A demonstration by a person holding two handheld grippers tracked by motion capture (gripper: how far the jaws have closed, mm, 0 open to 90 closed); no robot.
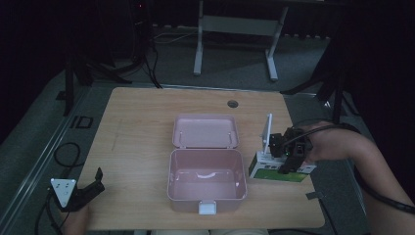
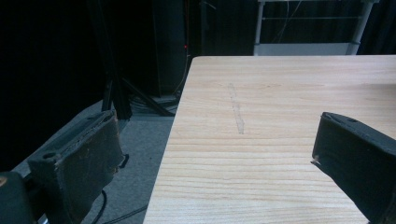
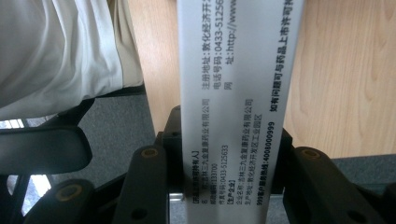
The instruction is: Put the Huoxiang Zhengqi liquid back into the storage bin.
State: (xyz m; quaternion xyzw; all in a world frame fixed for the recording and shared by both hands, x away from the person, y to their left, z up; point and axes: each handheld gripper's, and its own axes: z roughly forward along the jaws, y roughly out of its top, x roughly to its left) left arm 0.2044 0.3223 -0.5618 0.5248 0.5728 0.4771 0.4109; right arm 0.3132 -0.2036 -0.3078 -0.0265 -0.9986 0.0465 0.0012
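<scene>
Right gripper (image 1: 288, 159) pinches a white-and-green box (image 3: 238, 107) at the table's (image 1: 137, 137) right edge, beside the open pink case (image 1: 205, 188). Left gripper (image 1: 85, 191) rests spread at the near-left corner.

Two black jaws of the left gripper (image 2: 215, 158) stand far apart, with nothing between them. One jaw hangs past the left edge of the wooden tabletop (image 2: 280, 116). A faint pale streak (image 2: 236, 109) runs across the wood. Past the far edge stands a white frame (image 2: 308, 46).
</scene>
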